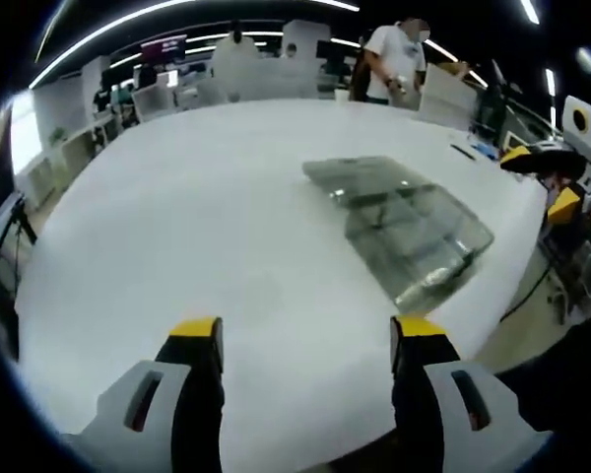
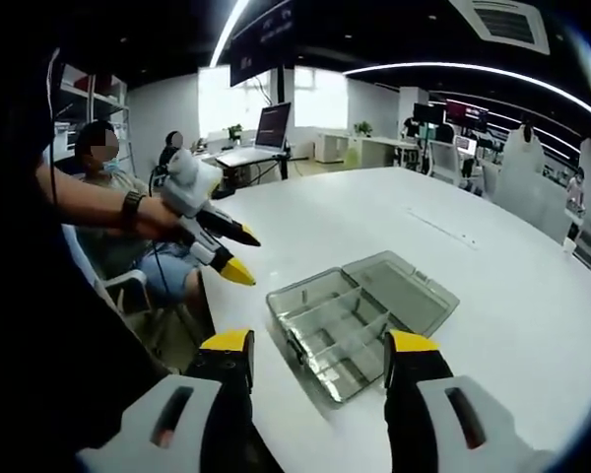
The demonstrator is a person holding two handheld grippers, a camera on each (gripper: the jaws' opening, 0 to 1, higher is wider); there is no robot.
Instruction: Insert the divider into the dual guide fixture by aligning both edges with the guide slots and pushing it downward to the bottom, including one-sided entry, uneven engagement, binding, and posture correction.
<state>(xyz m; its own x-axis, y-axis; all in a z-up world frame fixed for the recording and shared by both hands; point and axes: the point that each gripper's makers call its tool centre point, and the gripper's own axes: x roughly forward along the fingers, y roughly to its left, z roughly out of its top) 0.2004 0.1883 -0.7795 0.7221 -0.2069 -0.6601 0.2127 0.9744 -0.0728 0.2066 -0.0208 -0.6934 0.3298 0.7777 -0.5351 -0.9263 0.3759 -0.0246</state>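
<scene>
A clear grey plastic box (image 2: 325,340) lies on the white table (image 2: 492,256) with its lid (image 2: 404,291) folded open beside it. Thin clear dividers (image 2: 340,325) stand inside and split it into compartments. My right gripper (image 2: 320,350) hovers open just short of the box, with nothing between its yellow-tipped jaws. My left gripper (image 2: 246,256) is held by a hand off the table's left edge, jaws apart and empty. In the left gripper view the same box (image 1: 404,222) lies ahead and to the right of the open left gripper (image 1: 307,340). The right gripper (image 1: 540,179) shows past the table's right edge.
Broad bare tabletop (image 1: 177,217) stretches left of the box. A seated person (image 2: 103,158) is beyond the table's left edge, and a standing person (image 1: 394,59) is at the far side. Desks, monitors (image 2: 274,123) and chairs ring the room.
</scene>
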